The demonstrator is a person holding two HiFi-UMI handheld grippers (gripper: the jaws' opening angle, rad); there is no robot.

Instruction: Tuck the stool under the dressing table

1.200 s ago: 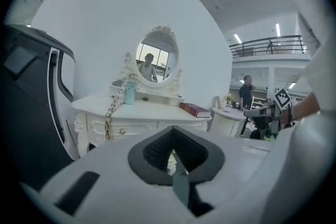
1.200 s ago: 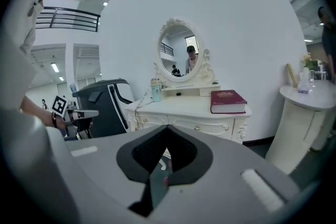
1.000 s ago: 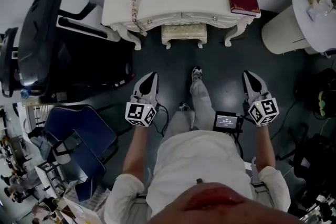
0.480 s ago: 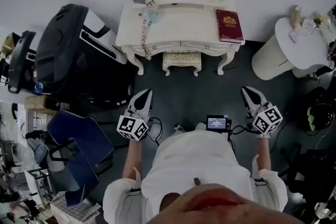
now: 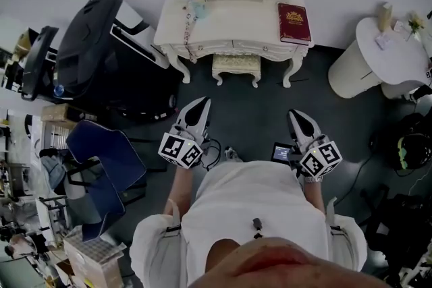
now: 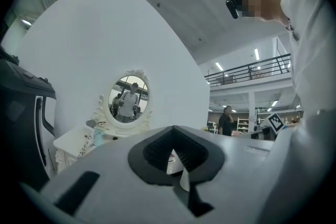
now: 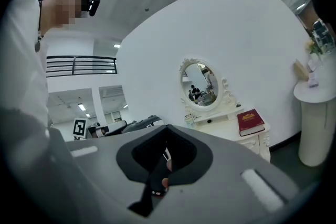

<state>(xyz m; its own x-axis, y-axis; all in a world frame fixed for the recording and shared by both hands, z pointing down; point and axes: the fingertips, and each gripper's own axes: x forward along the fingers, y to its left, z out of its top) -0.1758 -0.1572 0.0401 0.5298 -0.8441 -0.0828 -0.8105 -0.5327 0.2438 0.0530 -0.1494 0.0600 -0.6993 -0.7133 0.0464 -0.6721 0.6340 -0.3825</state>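
Note:
The cream stool point(image 5: 236, 67) stands between the front legs of the white dressing table point(image 5: 223, 15), its seat partly under the table's front edge. Both grippers hang in the air well short of it, apart from stool and table. My left gripper point(image 5: 200, 106) is shut and empty, and so is my right gripper point(image 5: 297, 118). In the left gripper view the shut left gripper point(image 6: 176, 157) points level toward the dressing table point(image 6: 79, 141) and its oval mirror point(image 6: 128, 97). The right gripper point(image 7: 165, 157) faces the dressing table point(image 7: 231, 128) from farther right.
A red book point(image 5: 294, 22) lies on the tabletop's right end. A big black case point(image 5: 101, 57) stands left of the table, with a blue chair point(image 5: 101, 165) nearer me. A white round side table point(image 5: 378, 54) is at right. Cables and a small screen point(image 5: 282, 153) are by my feet.
Both grippers have risen, and the right one has drawn inward. The table and stool now look farther off, and the mirror has come into the head view.

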